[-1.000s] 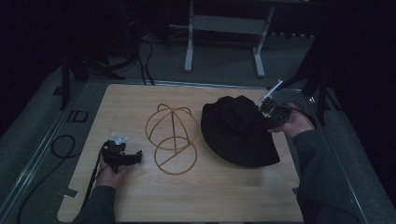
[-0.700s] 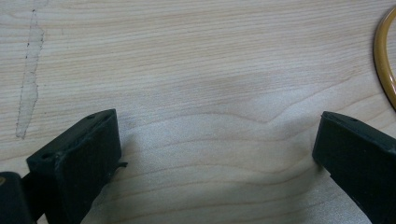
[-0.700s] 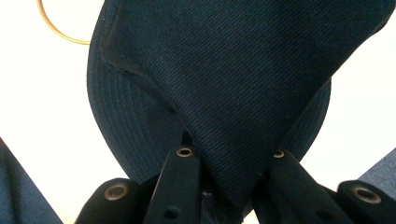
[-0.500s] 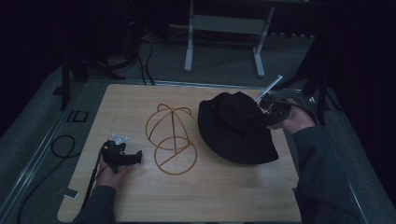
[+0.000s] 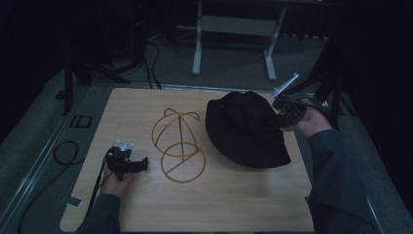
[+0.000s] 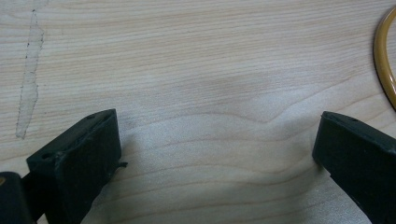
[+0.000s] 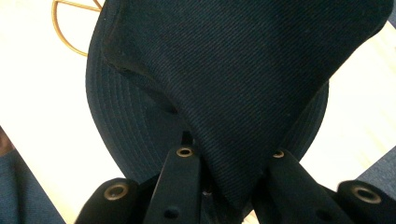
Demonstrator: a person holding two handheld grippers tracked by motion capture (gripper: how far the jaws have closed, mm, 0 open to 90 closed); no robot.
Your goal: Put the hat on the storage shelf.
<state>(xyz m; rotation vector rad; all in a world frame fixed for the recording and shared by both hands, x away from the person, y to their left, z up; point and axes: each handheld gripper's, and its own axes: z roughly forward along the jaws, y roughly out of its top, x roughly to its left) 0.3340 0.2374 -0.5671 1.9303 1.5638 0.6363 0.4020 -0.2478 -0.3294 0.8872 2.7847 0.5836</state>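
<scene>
A black bucket hat (image 5: 246, 129) lies on the right half of the wooden table (image 5: 146, 105). My right gripper (image 5: 281, 117) is shut on a fold of the hat's crown (image 7: 243, 84), pulling the cloth up; the jaws pinch the fabric from both sides. A gold wire hat stand (image 5: 178, 141), a domed frame on a ring base, sits at the table's middle. My left gripper (image 5: 145, 163) rests low at the front left, just left of the stand, open with bare wood between its jaws. The stand's ring (image 6: 385, 56) curves in at the far right of the left gripper view.
A black cable (image 5: 65, 151) loops off the table's left edge. A metal frame (image 5: 234, 44) stands on the floor beyond the far edge. The person's sleeves (image 5: 336, 180) come in from the bottom on both sides.
The right gripper has lifted the hat's crown a little and drawn it slightly right. The left gripper has stayed put.
</scene>
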